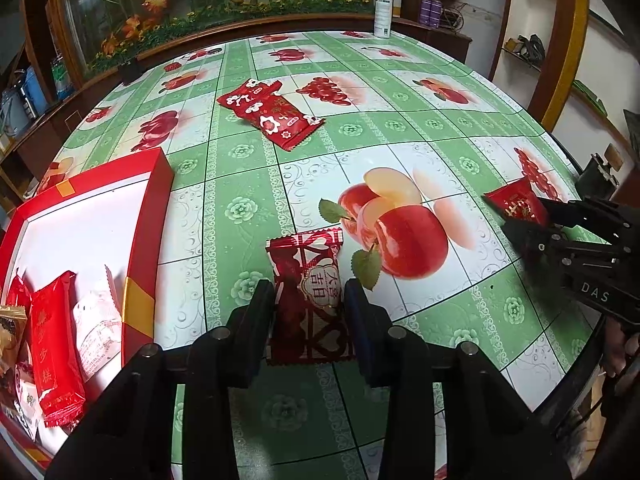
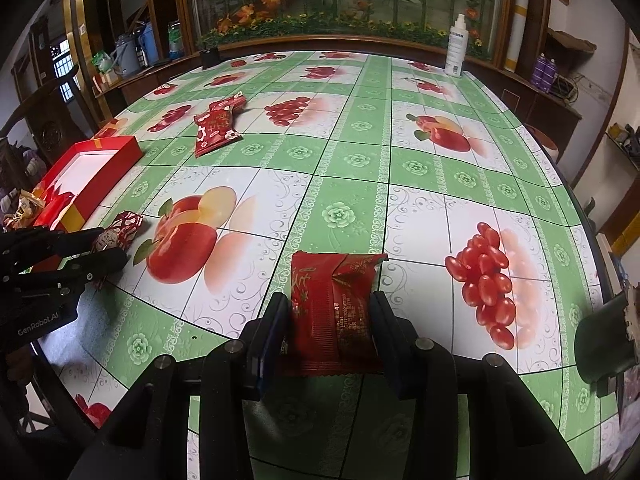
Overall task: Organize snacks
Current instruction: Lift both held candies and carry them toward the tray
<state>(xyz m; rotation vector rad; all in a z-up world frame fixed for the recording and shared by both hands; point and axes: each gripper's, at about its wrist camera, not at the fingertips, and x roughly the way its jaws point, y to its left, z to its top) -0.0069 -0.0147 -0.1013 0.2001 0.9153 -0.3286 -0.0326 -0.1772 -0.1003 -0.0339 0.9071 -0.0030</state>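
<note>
A heart-patterned red snack packet is seen between the fingers of the left gripper, its sides touched by both pads, so the jaws are judged to be closed on it; whether it is lifted clear of the surface or resting on it cannot be told from the left wrist view. A plain red snack packet is framed the same way by the right gripper, with both pads pressed against its crumpled sides, and the jaws are taken to be gripping it. A red box with a white interior is placed at the left of the surface, just beside the left gripper; several packets are already laid in its near end, among them a red one, while its far end is bare. Two flower-printed red packets are left lying together farther back on the green fruit-patterned cloth, well apart from the box; a white spray bottle is stood at the far edge.

The step in hand is judged to be the carrying of both held packets to the box. The next move calls for the left packet to be swung over the box wall and released inside; the right packet has to be brought across the surface to the same place, with care that the two grippers are not crowded together over the opening.
</note>
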